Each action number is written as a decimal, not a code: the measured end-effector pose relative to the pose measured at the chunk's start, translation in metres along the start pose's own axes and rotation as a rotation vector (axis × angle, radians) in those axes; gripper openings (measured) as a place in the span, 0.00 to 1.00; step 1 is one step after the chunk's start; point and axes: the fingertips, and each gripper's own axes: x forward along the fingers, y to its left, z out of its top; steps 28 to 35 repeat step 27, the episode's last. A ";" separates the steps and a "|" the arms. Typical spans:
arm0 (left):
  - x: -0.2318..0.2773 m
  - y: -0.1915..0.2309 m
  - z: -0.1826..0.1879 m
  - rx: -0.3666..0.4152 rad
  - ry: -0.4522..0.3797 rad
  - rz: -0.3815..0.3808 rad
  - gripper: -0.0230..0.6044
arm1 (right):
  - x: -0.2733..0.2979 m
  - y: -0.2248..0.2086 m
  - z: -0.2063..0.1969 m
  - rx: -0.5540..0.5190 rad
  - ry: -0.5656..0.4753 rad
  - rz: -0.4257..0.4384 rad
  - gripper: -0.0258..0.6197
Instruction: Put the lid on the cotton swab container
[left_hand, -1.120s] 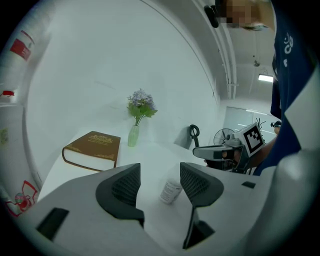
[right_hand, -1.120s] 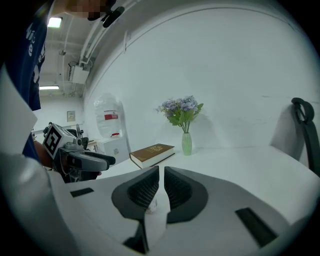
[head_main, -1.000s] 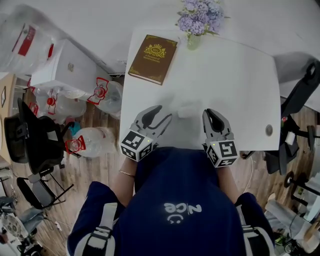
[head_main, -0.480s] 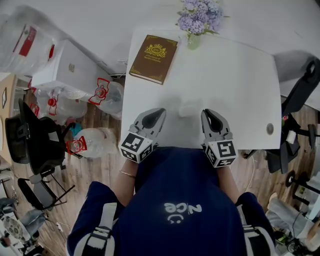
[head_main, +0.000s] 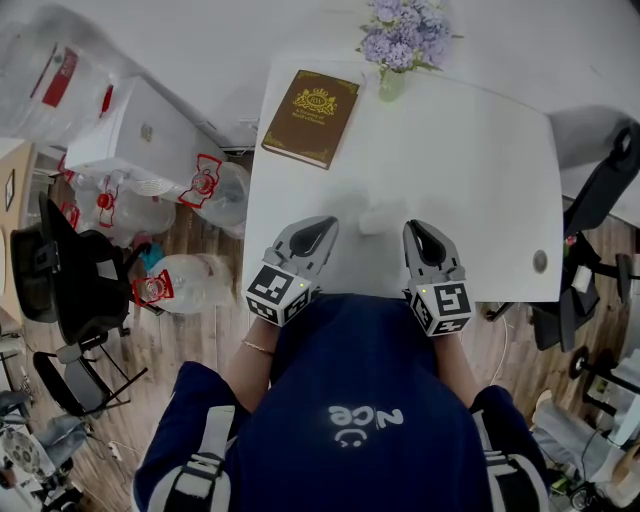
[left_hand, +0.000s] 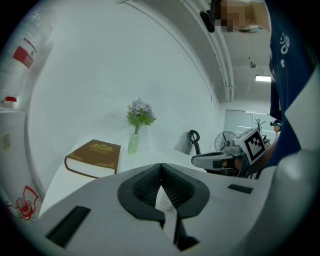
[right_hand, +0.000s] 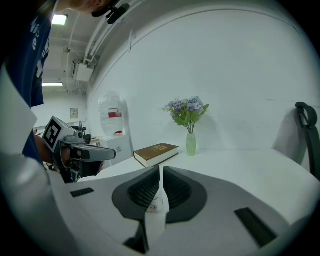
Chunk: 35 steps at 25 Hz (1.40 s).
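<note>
The cotton swab container (head_main: 377, 216) is a small, pale cylinder on the white table (head_main: 480, 150), between and just beyond my two grippers. It shows as a sliver behind the closed jaws in the left gripper view (left_hand: 163, 200) and the right gripper view (right_hand: 154, 200). I cannot make out a separate lid. My left gripper (head_main: 322, 226) (left_hand: 161, 166) is shut on nothing, left of the container. My right gripper (head_main: 419, 229) (right_hand: 160, 170) is shut and empty, to its right. Neither touches it.
A brown book (head_main: 310, 103) lies at the table's far left corner and a vase of purple flowers (head_main: 392, 50) stands at the far edge. Water bottles (head_main: 185, 283) and a black chair (head_main: 60, 280) are on the floor to the left. Another chair (head_main: 600, 190) is on the right.
The left gripper's jaws were open a second ago and have closed with nothing between them. The right gripper and the container have stayed where they were.
</note>
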 end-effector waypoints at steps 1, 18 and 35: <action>0.000 0.000 0.000 0.001 0.001 -0.001 0.07 | 0.000 0.001 0.000 -0.003 0.002 0.004 0.13; -0.002 -0.004 -0.003 -0.008 0.004 -0.006 0.07 | 0.000 0.009 -0.001 -0.037 0.003 0.023 0.13; 0.002 -0.002 -0.004 -0.006 0.013 -0.004 0.07 | 0.004 0.006 0.000 -0.046 0.004 0.026 0.13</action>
